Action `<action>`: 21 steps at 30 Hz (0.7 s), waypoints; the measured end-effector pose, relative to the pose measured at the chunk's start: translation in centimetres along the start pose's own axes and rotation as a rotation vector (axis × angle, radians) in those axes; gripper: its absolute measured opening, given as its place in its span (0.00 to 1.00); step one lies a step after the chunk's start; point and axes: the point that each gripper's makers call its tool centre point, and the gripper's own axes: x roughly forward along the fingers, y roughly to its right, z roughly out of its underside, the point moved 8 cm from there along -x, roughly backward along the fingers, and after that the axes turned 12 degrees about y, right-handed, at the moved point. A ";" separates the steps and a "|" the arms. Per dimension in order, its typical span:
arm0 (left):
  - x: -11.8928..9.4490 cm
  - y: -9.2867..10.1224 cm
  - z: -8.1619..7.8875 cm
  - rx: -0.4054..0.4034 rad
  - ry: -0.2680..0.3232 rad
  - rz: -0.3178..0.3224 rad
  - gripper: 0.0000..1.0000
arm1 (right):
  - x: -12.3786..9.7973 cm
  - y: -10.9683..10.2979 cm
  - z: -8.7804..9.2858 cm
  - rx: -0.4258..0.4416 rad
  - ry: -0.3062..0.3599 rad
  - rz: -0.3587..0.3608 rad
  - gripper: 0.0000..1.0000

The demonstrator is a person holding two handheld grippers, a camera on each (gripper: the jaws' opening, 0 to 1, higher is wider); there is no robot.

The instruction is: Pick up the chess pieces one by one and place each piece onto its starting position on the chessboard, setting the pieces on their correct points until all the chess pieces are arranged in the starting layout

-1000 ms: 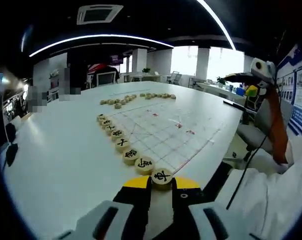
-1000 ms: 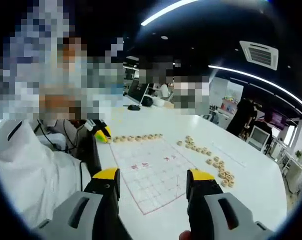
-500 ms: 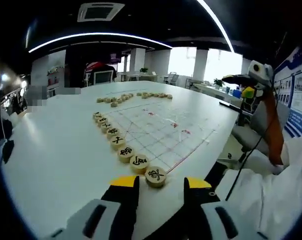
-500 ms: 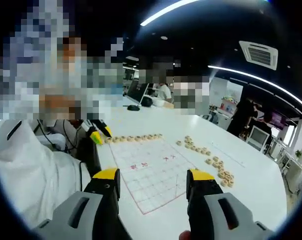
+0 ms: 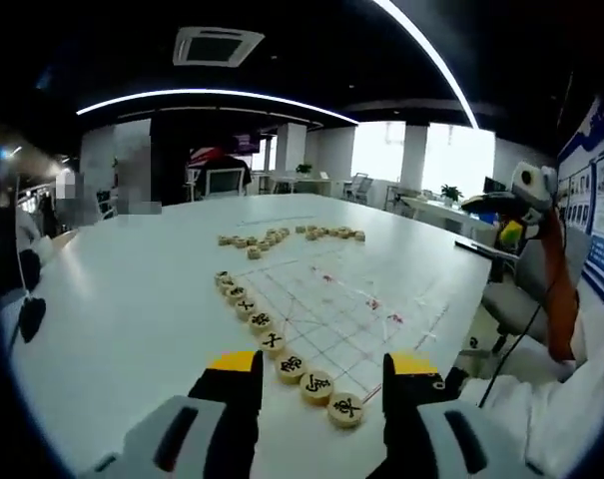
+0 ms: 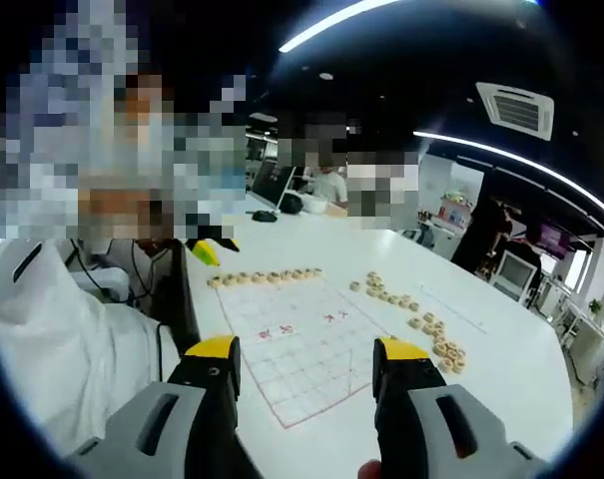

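On the white table (image 5: 132,299), the row of pieces (image 5: 272,341) runs along the chessboard (image 5: 351,299) edge.

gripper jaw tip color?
Yellow tips on black jaws; clearest on the right gripper in the right gripper view. Left gripper matches.

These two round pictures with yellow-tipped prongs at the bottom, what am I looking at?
A person holds a two-jaw gripper in each hand, and a fisheye camera rides on each. The prongs are each tool's jaws. In the left gripper view, the left gripper is open, holding nothing, above a row of round wooden chess pieces lined along one edge of a chessboard printed on a white table. Loose pieces lie beyond the board's far edge. In the right gripper view, the right gripper is also open and empty, looking across the same board from another side. The person's white sleeve shows there too.
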 end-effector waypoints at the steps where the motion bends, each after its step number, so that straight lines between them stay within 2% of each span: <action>1: 0.3 -0.2 -0.4 0.004 0.006 -0.003 0.49 | 0.0 0.0 0.0 0.000 0.001 0.000 0.54; 6: 2.4 -1.4 -2.2 0.019 0.033 -0.016 0.48 | 0.0 0.2 0.1 0.005 0.000 0.007 0.54; 10: 4.5 -2.2 -3.0 0.026 0.040 -0.025 0.47 | 0.0 0.2 0.1 0.004 0.000 0.008 0.54; 17: 9.6 -3.9 -4.2 0.062 0.037 -0.052 0.46 | -0.2 0.4 0.1 0.007 0.001 0.017 0.54; 21: 13.0 -4.9 -4.7 0.080 0.008 -0.064 0.46 | -0.2 0.5 0.2 0.009 0.000 0.021 0.54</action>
